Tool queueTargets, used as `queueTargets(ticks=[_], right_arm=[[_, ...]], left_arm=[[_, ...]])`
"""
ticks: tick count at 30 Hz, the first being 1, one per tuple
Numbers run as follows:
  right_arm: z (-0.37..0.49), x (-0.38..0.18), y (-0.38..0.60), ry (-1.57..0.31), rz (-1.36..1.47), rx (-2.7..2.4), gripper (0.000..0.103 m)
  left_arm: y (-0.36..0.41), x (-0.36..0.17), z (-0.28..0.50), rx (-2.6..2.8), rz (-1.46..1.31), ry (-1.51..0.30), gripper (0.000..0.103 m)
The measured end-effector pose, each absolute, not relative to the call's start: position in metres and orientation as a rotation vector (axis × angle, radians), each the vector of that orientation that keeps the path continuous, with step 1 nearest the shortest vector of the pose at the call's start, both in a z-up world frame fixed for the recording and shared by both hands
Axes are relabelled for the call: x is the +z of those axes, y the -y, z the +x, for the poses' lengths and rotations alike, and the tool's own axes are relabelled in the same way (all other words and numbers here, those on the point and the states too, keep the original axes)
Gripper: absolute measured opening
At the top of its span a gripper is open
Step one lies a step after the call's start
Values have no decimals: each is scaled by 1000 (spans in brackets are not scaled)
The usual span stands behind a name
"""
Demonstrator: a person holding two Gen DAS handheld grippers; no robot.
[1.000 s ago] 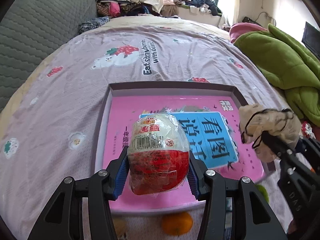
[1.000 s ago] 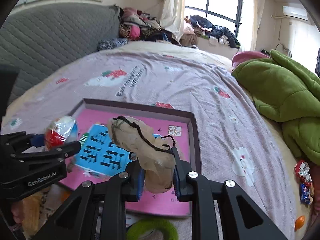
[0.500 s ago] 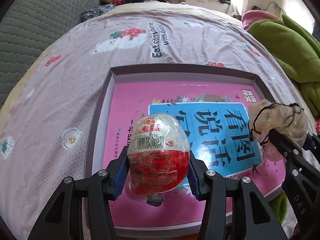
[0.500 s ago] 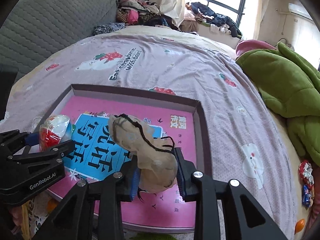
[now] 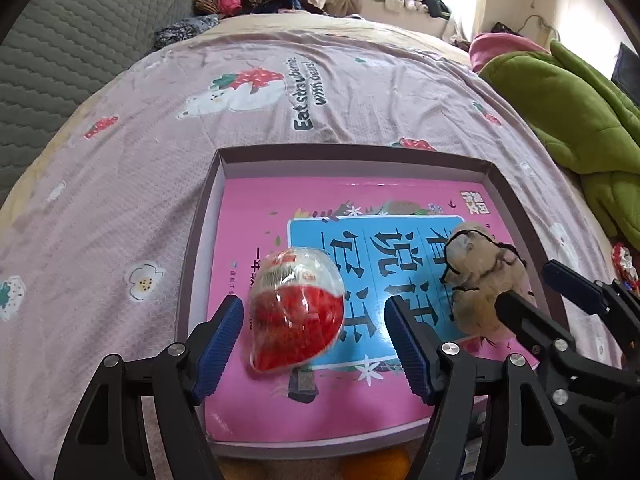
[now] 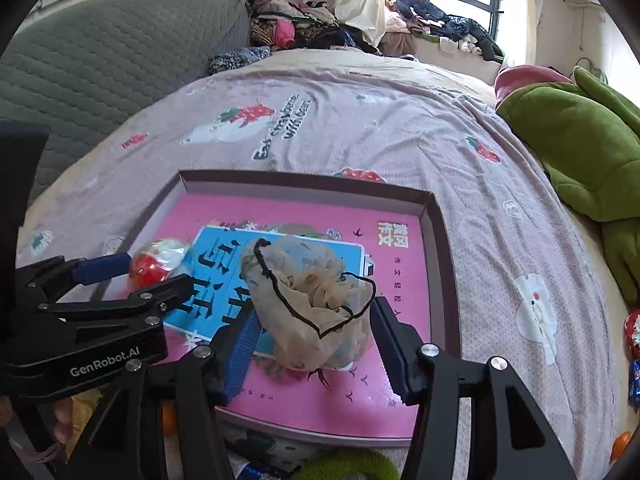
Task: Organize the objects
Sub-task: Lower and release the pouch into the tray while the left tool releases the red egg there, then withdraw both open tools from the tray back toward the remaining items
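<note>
Over the shallow pink-lined cardboard tray (image 5: 208, 200) on the bed, I am opening both jaws. My left gripper (image 5: 316, 340) frees the red-and-white foil-wrapped egg (image 5: 298, 312); my right gripper (image 6: 312, 340) frees the soft beige mesh pouch with black cord (image 6: 308, 304), pads clear. I judge the egg light, slippery and crushable, best held at its widest part; the pouch is limp. Tray walls are low, with open bed beyond.

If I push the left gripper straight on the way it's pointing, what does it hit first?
Most likely the wrapped red-and-white egg, lying between the left gripper's opening jaws with no pad touching it. Just beyond is the pink book in the box; depth is hard to judge.
</note>
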State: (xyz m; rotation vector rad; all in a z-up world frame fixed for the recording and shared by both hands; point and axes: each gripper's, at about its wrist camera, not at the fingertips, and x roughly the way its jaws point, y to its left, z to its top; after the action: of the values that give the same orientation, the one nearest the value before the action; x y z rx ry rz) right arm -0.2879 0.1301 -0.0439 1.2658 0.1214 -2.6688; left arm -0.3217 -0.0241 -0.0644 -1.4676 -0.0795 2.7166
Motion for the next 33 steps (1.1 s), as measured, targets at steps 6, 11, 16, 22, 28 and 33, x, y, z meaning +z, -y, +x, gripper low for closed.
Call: queueTargets(ticks=[6, 11, 16, 22, 28, 33], right_arm=[[-282, -29, -133, -129, 1232, -2700, 56], [-279, -17, -140, -110, 1207, -2723, 56], [-273, 0, -144, -90, 1171, -2739, 56], [-261, 23, -147, -67, 1113, -2751, 56], [-247, 42, -146, -66, 1049, -2768, 56], [-230, 56, -149, -61, 996, -2787, 56]], left_arm=[[23, -54, -313, 2734, -1452, 62, 75], [25, -37, -308, 2762, -1407, 56, 75], [28, -16, -301, 2795, -1352, 54, 75], [30, 6, -286, 2827, -1285, 37, 75], [31, 20, -271, 2854, -1252, 25, 75], [35, 34, -253, 2876, -1208, 36, 75]])
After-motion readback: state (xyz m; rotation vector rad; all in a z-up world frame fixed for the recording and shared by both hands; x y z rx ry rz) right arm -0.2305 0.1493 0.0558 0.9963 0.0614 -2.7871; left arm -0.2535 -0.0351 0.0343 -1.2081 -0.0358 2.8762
